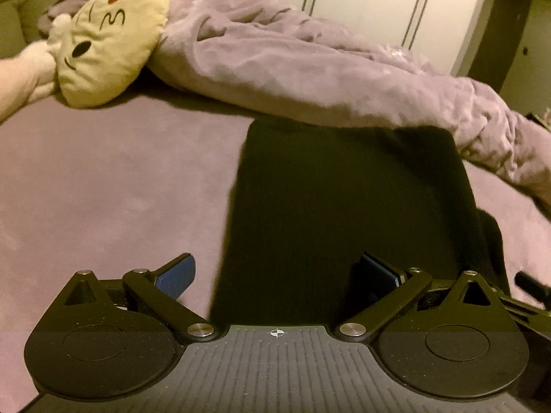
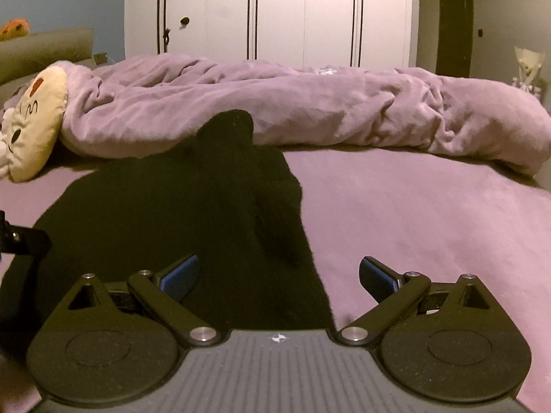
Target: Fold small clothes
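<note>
A black garment [image 1: 347, 213] lies flat on a mauve bed sheet [image 1: 103, 189], folded into a tall block. In the left wrist view its left edge runs straight down the sheet and its far edge stops just short of a rumpled mauve duvet [image 1: 310, 69], which lies heaped across the far side of the bed. In the right wrist view the garment [image 2: 179, 213] has a raised fold rising toward the duvet [image 2: 310, 110], and its right edge slants down to the gripper body.

Bare sheet spreads wide to the left of the garment in the left view, reaching as far as a cream cushion with a drawn face [image 1: 110, 38] that leans against the duvet. In the right view the sheet [image 2: 430, 213] is open all the way from the garment's right edge to the duvet's foot. A white wardrobe [image 2: 275, 13] stands behind the bed.

The left gripper [image 1: 275, 275] tilts down over the near end of the garment with its jaws spread wide; its left pad sits over bare sheet, its right pad over the black cloth, and nothing is pinched between them. The right gripper [image 2: 279, 275] also tilts down with its jaws fully apart and empty, its left pad over the garment and its right pad over the sheet. Part of the other gripper's black frame shows at the left edge of the right view.
</note>
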Motion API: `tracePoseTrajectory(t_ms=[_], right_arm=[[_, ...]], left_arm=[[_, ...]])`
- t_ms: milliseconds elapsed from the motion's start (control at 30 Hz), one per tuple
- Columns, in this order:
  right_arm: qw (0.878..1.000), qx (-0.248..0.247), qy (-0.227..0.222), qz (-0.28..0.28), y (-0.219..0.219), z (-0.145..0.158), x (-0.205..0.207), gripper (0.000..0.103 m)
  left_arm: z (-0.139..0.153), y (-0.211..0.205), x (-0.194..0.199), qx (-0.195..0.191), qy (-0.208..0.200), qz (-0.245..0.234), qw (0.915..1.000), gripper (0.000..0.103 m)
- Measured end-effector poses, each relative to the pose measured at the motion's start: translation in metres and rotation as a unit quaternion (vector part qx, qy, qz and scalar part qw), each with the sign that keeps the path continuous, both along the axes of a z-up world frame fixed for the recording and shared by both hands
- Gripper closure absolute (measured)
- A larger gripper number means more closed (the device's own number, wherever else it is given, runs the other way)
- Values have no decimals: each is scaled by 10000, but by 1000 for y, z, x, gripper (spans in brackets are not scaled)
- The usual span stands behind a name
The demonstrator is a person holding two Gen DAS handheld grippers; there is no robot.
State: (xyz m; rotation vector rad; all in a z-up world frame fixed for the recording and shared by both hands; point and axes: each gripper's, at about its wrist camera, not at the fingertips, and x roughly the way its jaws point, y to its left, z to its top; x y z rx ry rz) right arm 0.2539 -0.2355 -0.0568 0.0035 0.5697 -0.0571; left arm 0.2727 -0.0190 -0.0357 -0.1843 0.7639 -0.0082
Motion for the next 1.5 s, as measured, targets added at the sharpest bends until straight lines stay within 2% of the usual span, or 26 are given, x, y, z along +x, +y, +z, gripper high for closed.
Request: tracePoseTrajectory(t_ms=[167,367,467,567,633,700,733,767,800,833,967,1033,1133,1233,1267,1367,1500], right_arm=[[9988,-450,138,169,9,4,-1,4],[9966,-566,462,368,17,13,3,4],[9962,-751,49,448,22,30,-3,4],[9951,-691,-392,582,32,48,2,5],[9938,-650,-472,769,42,53,16,13],[9918,-748,-465,922,55,54,38,35],[9913,-836,-432,923,60,53,51,39],[9913,-932,-374,845,63,52,66,54],[9922,-946,-283,763,64,50,82,65],[9938,-882,-126,664,63,47,100,67],[9955,-775,-14,551,70,41,152,68],[9940,-989,251,399,75,29,177,69],[9894,-1309,561,286,66,-3,203,70],[9913,-1152,607,176,44,-28,219,70],[9923,-1064,615,119,37,-32,222,70],[9949,-845,552,25,22,-47,233,66],[9971,-633,433,5,19,-37,224,61]], left_arm=[[5,-5,-8,124,65,-84,9999,0],[8,-3,-18,232,166,-136,9995,0],[12,6,-27,232,55,-27,9997,0],[13,14,-31,201,-41,78,9998,0],[13,19,-27,207,-42,103,9997,0],[12,24,-18,170,-52,136,9997,0],[12,26,-11,169,-52,149,9997,0],[14,27,-1,189,-53,196,9996,0],[16,27,8,190,-116,207,9995,0],[18,26,21,192,-248,239,9992,0],[24,17,80,213,-628,437,9968,0],[21,11,111,128,-677,559,9961,0],[-3,-4,155,217,-445,428,9979,0],[-35,-14,185,82,187,138,9997,0],[-42,-14,190,-37,262,170,9995,0],[-61,-9,194,-332,157,284,9989,0],[-50,-5,188,-338,239,275,9988,0]])
